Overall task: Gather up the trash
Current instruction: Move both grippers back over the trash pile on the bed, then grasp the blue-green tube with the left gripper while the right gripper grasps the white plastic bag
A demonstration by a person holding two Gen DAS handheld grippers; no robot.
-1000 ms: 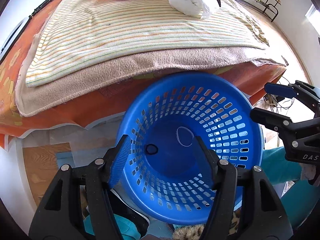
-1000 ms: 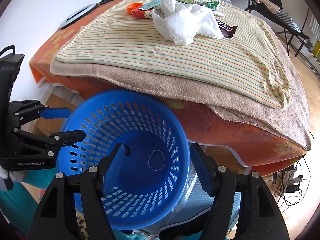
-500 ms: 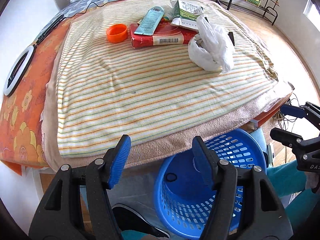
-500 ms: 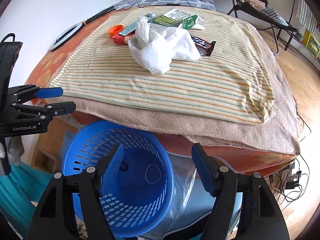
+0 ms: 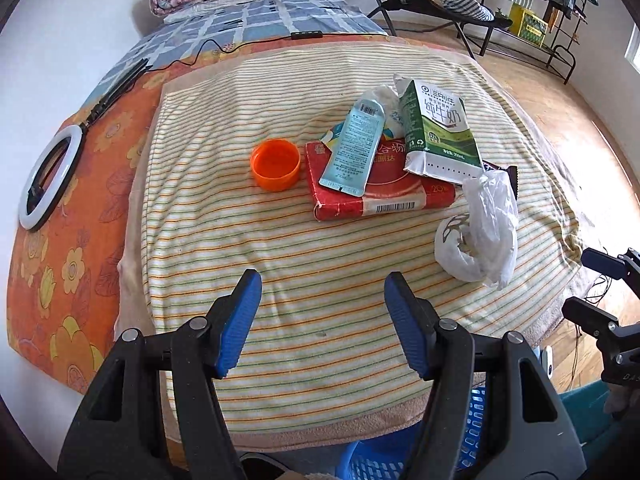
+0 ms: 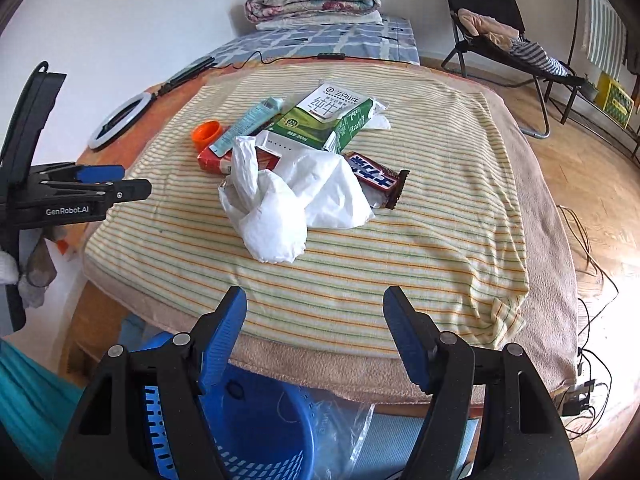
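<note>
Ahead of the claws, one each: orange cap (image 5: 275, 164), teal tube (image 5: 354, 146), red box (image 5: 380, 194), green milk carton (image 5: 438, 136), chocolate bar (image 6: 376, 178), white plastic bag (image 6: 288, 204). Below the claws: one blue basket (image 6: 256, 432).

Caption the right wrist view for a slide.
Open right gripper faces trash on striped blanket, blue basket below.

Orange cap (image 5: 275, 164), red box (image 5: 380, 192), pale teal tube (image 5: 354, 148), green-and-white carton (image 5: 440, 132), white plastic bag (image 6: 292, 200), on a cloth (image 5: 280, 248) striped cream, orange and perhaps green; blue basket (image 6: 256, 432).
</note>
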